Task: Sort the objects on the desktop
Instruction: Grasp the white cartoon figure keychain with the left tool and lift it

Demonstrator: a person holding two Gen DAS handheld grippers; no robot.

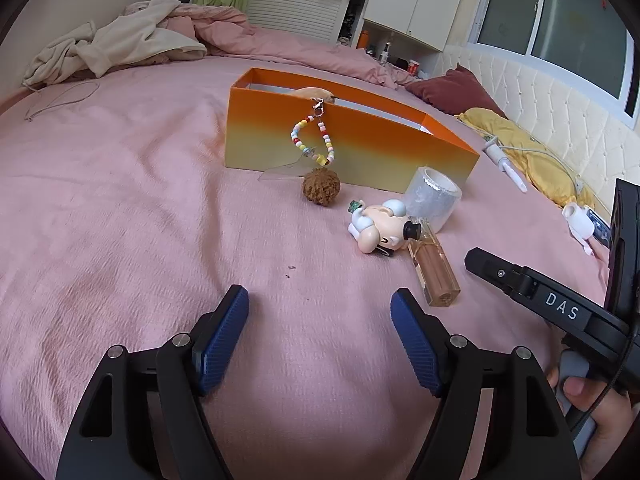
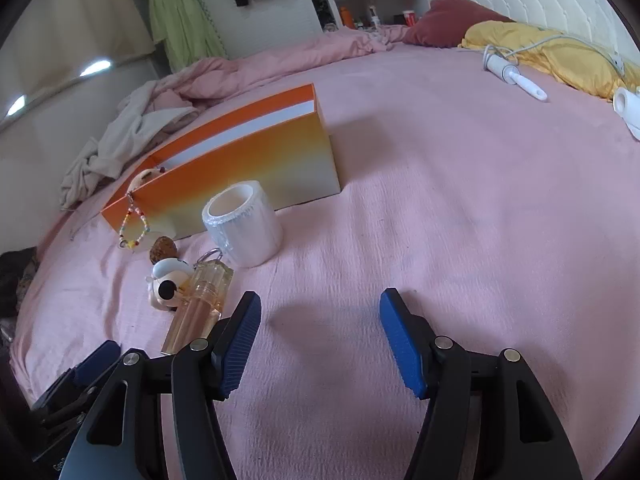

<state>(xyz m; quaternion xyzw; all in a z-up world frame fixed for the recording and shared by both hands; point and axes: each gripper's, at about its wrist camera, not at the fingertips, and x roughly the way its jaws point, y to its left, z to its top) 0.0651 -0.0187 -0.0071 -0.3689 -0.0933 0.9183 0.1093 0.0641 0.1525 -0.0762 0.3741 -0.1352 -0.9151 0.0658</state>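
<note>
An orange-to-yellow open box (image 1: 360, 148) (image 2: 248, 168) stands on the pink bed. A bead chain (image 1: 316, 136) (image 2: 134, 226) hangs over its front wall. In front lie a brown walnut (image 1: 321, 184) (image 2: 163, 249), a small cartoon figure (image 1: 378, 226) (image 2: 168, 282), a clear perfume bottle (image 1: 434, 270) (image 2: 198, 306) and a roll of clear tape (image 1: 432, 196) (image 2: 242, 224). My left gripper (image 1: 320, 306) hovers open over bare sheet, short of the objects. My right gripper (image 2: 318, 308) is open too, empty, its left finger beside the bottle's near end.
A white handheld device with a cable (image 1: 504, 162) (image 2: 514, 74) lies on the right by a yellow cloth (image 2: 548, 54). Crumpled bedding and clothes (image 1: 120, 44) sit at the back left. A hand (image 1: 592, 420) holds the right tool's handle at the left view's right edge.
</note>
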